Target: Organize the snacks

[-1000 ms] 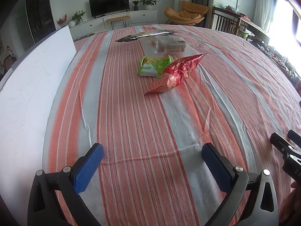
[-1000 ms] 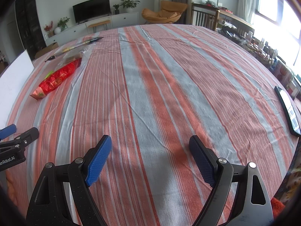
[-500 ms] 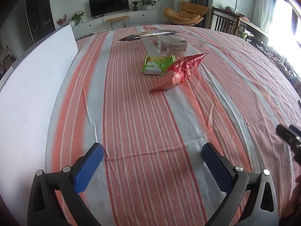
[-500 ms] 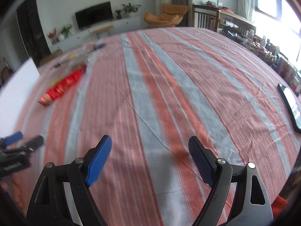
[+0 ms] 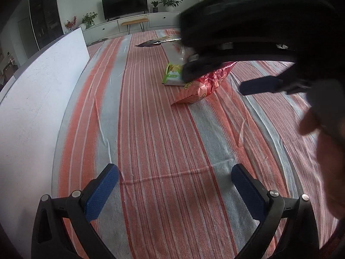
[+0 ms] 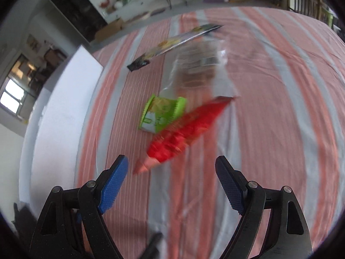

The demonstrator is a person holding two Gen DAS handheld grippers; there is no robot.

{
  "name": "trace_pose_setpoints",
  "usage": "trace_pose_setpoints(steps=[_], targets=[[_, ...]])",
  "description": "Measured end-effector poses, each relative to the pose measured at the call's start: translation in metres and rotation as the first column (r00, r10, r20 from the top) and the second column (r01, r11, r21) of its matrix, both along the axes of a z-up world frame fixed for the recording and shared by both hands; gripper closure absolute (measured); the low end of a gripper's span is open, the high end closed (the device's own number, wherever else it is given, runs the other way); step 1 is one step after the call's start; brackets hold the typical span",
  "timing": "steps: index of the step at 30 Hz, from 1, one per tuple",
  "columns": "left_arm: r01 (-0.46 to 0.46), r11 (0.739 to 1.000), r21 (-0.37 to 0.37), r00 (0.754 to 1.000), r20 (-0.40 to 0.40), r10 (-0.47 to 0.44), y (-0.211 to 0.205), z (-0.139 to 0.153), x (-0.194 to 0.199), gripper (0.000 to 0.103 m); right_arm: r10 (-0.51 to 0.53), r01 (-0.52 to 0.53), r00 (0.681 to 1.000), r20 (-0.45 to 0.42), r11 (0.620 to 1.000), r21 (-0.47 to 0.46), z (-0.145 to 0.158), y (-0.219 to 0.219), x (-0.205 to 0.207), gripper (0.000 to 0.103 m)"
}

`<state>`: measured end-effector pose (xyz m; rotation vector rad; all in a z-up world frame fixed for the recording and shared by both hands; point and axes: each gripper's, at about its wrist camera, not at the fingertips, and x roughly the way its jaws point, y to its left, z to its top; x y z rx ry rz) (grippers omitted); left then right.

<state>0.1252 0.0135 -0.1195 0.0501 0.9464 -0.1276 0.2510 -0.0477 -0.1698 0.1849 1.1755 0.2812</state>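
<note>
Left claw (image 5: 175, 191): spread wide with nothing between its blue pads, hanging above bare striped cloth (image 5: 163, 133) at the near end of the tabletop.
Right claw (image 6: 171, 183): spread wide and empty, tilted down over the cloth just short of the red snack bag (image 6: 185, 129); in the left wrist view it is a dark blurred mass with one blue pad showing.
Red snack bag: lies flat mid-tabletop, its far side touching the green snack pack (image 6: 161, 114).
Other snacks: a clear bag (image 6: 198, 64) with brownish contents lies beyond the green pack, and a long dark packet (image 6: 172, 43) lies further back.
White board (image 5: 36, 99): runs along the left edge of the cloth.
Hard to make out: the right wrist view is smeared, so no label is legible; in the left wrist view the right claw covers part of the snacks.
</note>
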Motion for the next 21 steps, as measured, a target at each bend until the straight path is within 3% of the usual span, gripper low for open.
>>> trace_pose_setpoints(steps=[4, 6, 11, 14, 18, 21], targets=[[0.0, 1.0, 0.001, 1.0, 0.0, 0.0, 0.0, 0.0, 0.0, 0.0, 0.035, -0.035, 0.999, 0.002, 0.99, -0.135, -0.007, 0.023, 0.006, 0.02], [0.0, 1.0, 0.001, 1.0, 0.0, 0.0, 0.0, 0.001, 0.0, 0.0, 0.037, -0.036, 0.999, 0.006, 0.989, -0.146, -0.006, 0.02, 0.003, 0.05], [0.0, 1.0, 0.0, 1.0, 0.0, 0.0, 0.0, 0.001, 0.0, 0.0, 0.043, -0.038, 0.999, 0.027, 0.985, -0.166, -0.003, -0.001, -0.012, 0.072], [0.0, 1.0, 0.0, 1.0, 0.0, 0.0, 0.0, 0.001, 0.0, 0.0, 0.034, -0.025, 0.998, 0.045, 0.981, -0.191, 0.0, -0.026, -0.027, 0.077], [0.0, 1.0, 0.001, 1.0, 0.0, 0.0, 0.0, 0.002, 0.0, 0.0, -0.027, 0.046, 0.996, 0.087, 0.972, -0.232, 0.007, -0.075, -0.052, 0.077], [0.0, 1.0, 0.0, 1.0, 0.0, 0.0, 0.0, 0.001, 0.0, 0.0, -0.057, 0.089, 0.988, 0.14, 0.968, -0.233, 0.011, -0.107, -0.075, 0.066]])
